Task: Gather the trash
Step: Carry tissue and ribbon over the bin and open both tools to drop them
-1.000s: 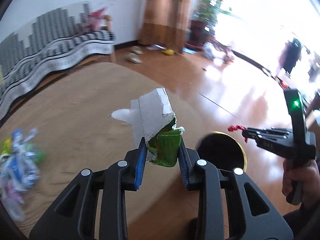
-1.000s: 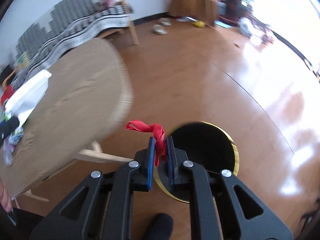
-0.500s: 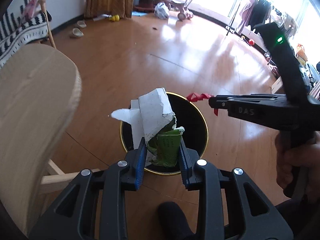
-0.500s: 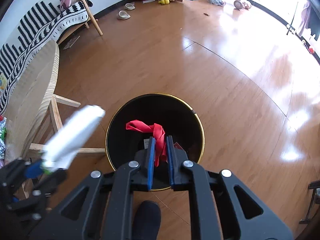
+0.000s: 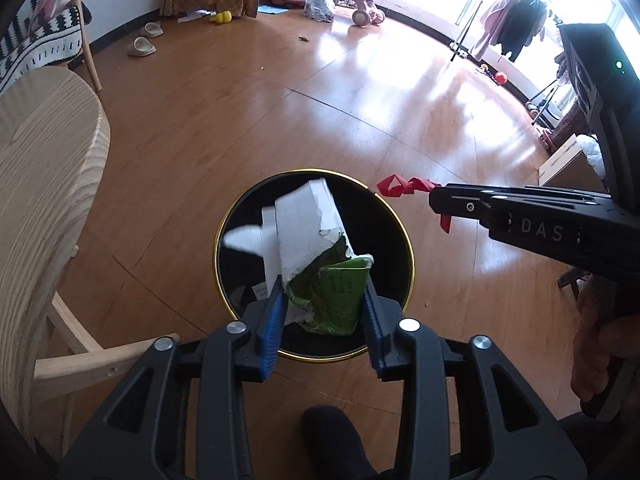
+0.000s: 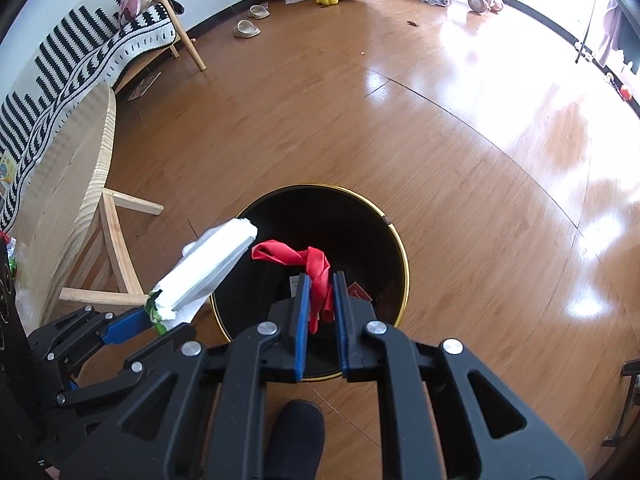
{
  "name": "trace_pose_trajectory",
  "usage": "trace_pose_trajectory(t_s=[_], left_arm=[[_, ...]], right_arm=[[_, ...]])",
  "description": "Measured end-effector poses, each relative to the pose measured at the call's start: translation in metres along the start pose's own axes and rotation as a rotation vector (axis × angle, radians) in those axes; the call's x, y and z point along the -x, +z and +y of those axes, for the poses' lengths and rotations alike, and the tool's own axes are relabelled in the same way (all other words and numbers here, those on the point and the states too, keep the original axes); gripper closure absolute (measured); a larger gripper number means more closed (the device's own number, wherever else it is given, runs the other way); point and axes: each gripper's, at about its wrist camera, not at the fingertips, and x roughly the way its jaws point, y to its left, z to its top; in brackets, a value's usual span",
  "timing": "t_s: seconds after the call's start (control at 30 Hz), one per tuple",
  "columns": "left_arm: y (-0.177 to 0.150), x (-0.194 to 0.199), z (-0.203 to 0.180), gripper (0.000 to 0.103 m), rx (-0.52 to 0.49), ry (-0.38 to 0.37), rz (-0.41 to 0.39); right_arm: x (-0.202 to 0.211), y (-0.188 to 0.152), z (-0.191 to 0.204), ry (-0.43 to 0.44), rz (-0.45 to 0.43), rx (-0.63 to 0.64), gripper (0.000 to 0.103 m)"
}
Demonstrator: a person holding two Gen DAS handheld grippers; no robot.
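My left gripper (image 5: 322, 294) is shut on a crumpled white and green wrapper (image 5: 320, 248) and holds it above a black trash bin with a gold rim (image 5: 224, 220). My right gripper (image 6: 320, 286) holds a red wrapper strip (image 6: 308, 260) between its blue pads (image 6: 302, 304) above the same bin (image 6: 396, 236); the jaws stand slightly wider than before. The right gripper also shows in the left wrist view (image 5: 436, 202), over the bin's right rim, with the red strip (image 5: 400, 186) at its tip. The left gripper shows in the right wrist view (image 6: 152, 318), at the bin's left rim, with the white wrapper (image 6: 208, 268).
A round wooden table (image 5: 44, 168) with legs stands left of the bin. A striped sofa (image 6: 80, 56) is behind it. Slippers (image 6: 246, 30) and toys lie on the far wooden floor. My shoe (image 6: 296, 436) is just below the bin.
Both grippers swung from the table to above the bin and dropped closer to it. The right jaws have parted a little around the red strip.
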Motion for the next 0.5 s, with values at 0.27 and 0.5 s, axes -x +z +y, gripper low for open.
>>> trace_pose_trajectory(t_s=[0.27, 0.5], left_arm=[[0.000, 0.009, -0.003, 0.034, -0.007, 0.029, -0.033], [-0.002, 0.021, -0.002, 0.027, 0.003, 0.033, -0.053]], right_arm=[[0.000, -0.002, 0.004, 0.002, 0.001, -0.001, 0.091], [0.002, 0.001, 0.006, -0.012, -0.007, -0.023, 0.054]])
